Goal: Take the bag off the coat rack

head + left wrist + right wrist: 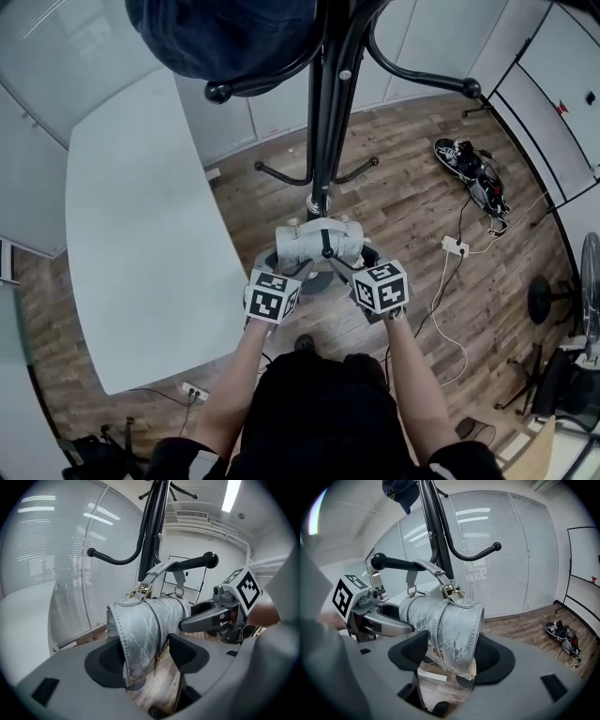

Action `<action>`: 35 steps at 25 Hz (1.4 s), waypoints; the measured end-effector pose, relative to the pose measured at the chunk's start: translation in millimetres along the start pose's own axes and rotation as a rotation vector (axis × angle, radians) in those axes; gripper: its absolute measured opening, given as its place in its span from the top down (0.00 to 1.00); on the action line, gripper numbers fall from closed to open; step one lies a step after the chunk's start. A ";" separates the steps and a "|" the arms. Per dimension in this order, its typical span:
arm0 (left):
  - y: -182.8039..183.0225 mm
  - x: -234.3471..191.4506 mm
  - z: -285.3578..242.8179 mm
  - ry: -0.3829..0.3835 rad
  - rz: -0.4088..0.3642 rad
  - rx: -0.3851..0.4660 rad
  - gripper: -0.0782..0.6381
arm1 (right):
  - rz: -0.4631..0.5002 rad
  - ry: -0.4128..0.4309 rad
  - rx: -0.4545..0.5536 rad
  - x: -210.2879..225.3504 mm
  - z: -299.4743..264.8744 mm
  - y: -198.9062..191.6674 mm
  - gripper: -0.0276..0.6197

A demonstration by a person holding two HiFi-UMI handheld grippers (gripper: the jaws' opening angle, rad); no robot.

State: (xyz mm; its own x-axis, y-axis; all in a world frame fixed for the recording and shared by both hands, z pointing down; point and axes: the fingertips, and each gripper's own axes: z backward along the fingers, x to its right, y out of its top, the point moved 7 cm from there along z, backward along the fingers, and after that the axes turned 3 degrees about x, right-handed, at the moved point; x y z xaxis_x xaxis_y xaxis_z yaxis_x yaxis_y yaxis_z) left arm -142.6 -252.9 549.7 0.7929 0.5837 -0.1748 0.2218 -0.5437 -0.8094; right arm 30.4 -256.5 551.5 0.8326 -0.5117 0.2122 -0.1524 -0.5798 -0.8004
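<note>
A silver-grey bag (317, 244) hangs by its strap (161, 569) from a ball-ended hook (199, 562) of the black coat rack (319, 103). My left gripper (289, 268) is at the bag's left end and my right gripper (343, 264) at its right end. In the left gripper view the bag (143, 630) sits between the jaws of the left gripper (143, 657); it lies against the left pad, with a gap at the right pad (185, 653). In the right gripper view the bag (452, 627) fills the wide jaws of the right gripper (450, 657), and I see no squeeze on it.
A dark blue cap (225, 33) hangs high on the rack. A white table (141, 234) stands to the left. Shoes (473, 169), a power strip (455, 247) and cables lie on the wooden floor at right. Glass walls with blinds (501, 550) stand behind.
</note>
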 end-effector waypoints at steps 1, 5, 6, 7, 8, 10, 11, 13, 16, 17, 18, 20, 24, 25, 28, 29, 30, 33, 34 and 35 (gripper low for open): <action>-0.1 -0.3 -0.9 0.004 0.000 -0.003 0.48 | 0.000 -0.009 0.002 -0.4 -0.2 -0.6 0.48; 2.0 -0.2 -1.7 0.018 -0.007 -0.023 0.49 | 0.004 -0.053 0.003 -4.3 2.4 0.0 0.50; 3.4 -0.5 -0.9 0.022 -0.008 -0.027 0.50 | 0.006 -0.064 0.000 -5.6 3.2 1.6 0.50; 5.0 -1.0 -0.1 0.025 -0.008 -0.028 0.50 | 0.010 -0.072 -0.002 -6.5 4.1 3.8 0.51; 6.4 -0.7 0.8 0.027 -0.006 -0.025 0.50 | 0.015 -0.078 -0.005 -7.0 5.5 5.8 0.52; 6.0 3.6 4.3 0.030 -0.002 -0.016 0.51 | 0.026 -0.086 -0.007 -8.9 11.7 6.4 0.53; 5.0 6.7 7.5 0.032 -0.002 -0.010 0.51 | 0.031 -0.089 -0.005 -11.1 15.8 5.8 0.54; 4.9 11.6 16.3 0.038 -0.005 0.005 0.51 | 0.040 -0.096 0.005 -17.8 24.4 6.3 0.55; 13.9 18.1 29.5 0.047 -0.021 0.037 0.51 | 0.059 -0.107 0.036 -25.4 38.4 14.2 0.55; 17.8 20.7 33.3 0.048 -0.025 0.048 0.51 | 0.067 -0.110 0.045 -27.1 43.5 17.9 0.55; 20.9 23.0 36.9 0.048 -0.026 0.056 0.51 | 0.075 -0.113 0.052 -29.0 48.2 21.2 0.55; 24.0 25.9 42.7 0.041 -0.022 0.066 0.51 | 0.087 -0.117 0.058 -33.0 55.6 25.2 0.56; 24.7 29.6 44.3 0.019 -0.015 0.069 0.51 | 0.101 -0.124 0.065 -33.8 63.4 25.5 0.57; 23.5 31.5 45.3 0.024 -0.013 0.067 0.51 | 0.101 -0.119 0.064 -33.8 64.4 24.1 0.57; 16.6 38.0 51.2 0.045 -0.001 0.061 0.51 | 0.099 -0.099 0.060 -36.9 67.3 18.0 0.57; 13.7 40.4 53.8 0.050 0.003 0.059 0.51 | 0.097 -0.093 0.058 -38.7 68.8 15.3 0.57; 11.2 42.8 56.4 0.055 0.005 0.058 0.51 | 0.096 -0.087 0.057 -40.5 70.7 12.8 0.57; 7.7 52.2 64.7 0.078 0.009 0.060 0.51 | 0.099 -0.068 0.060 -44.0 78.4 8.7 0.57; 6.7 56.3 67.6 0.087 0.011 0.063 0.51 | 0.102 -0.061 0.062 -44.8 81.8 7.4 0.57; 5.5 60.8 70.3 0.097 0.014 0.065 0.51 | 0.106 -0.053 0.063 -45.3 85.5 6.0 0.57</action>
State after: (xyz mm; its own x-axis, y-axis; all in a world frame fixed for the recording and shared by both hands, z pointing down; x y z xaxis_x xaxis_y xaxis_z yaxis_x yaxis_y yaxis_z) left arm -133.0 -178.0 495.3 0.8475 0.5136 -0.1343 0.1750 -0.5092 -0.8427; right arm 37.3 -182.5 489.2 0.8409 -0.5326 0.0963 -0.2081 -0.4824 -0.8509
